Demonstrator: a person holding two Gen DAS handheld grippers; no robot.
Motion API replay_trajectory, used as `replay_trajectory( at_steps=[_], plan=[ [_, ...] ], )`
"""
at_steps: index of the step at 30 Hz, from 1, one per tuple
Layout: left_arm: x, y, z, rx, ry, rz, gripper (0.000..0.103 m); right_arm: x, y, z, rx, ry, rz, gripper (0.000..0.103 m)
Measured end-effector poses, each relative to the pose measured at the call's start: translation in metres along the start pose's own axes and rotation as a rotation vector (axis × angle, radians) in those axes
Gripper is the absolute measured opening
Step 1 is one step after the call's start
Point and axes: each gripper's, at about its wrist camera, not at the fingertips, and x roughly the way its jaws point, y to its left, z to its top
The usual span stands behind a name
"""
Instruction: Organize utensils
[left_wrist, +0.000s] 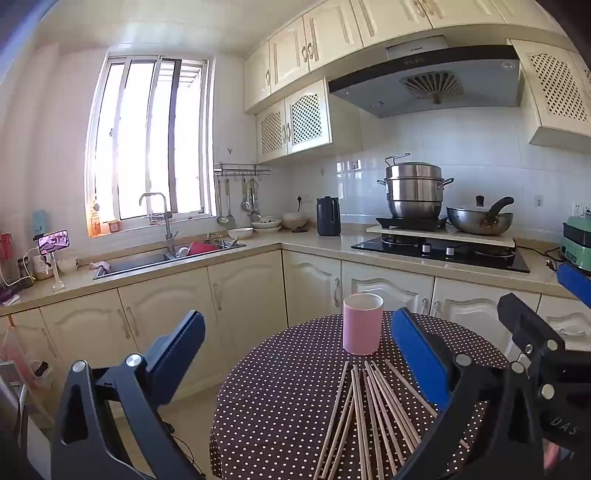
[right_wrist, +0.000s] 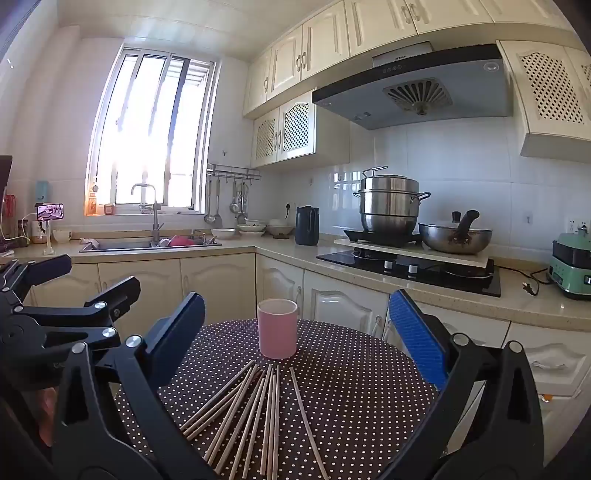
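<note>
Only the white letters "DAS" on the black frame of the right gripper (right_wrist: 297, 325), seen at the left wrist view's right edge, can be read. Ahead of both grippers, a round table in a brown white-dotted cloth (right_wrist: 354, 373) bears an upright pink cylindrical cup (right_wrist: 277, 328) and, nearer, fanned pale wooden chopsticks (right_wrist: 258, 413). Both the left gripper (left_wrist: 297, 343) and the right stand wide open, blue pads (right_wrist: 417, 336) holding nothing, apart from the chopsticks.

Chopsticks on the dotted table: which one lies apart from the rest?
The rightmost chopstick in the right wrist view. A clear gap separates it from the fanned bundle, whose sticks lie close together before the pink cup.
</note>
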Motion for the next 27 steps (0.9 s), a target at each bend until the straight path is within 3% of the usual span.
replay_trajectory(
  at_steps=[27],
  plan=[
    [0.005,0.005,-0.007,-0.002,-0.016,0.003,0.099,0.009,0.004,-0.012,0.017,0.018,0.007,0.098]
  ],
)
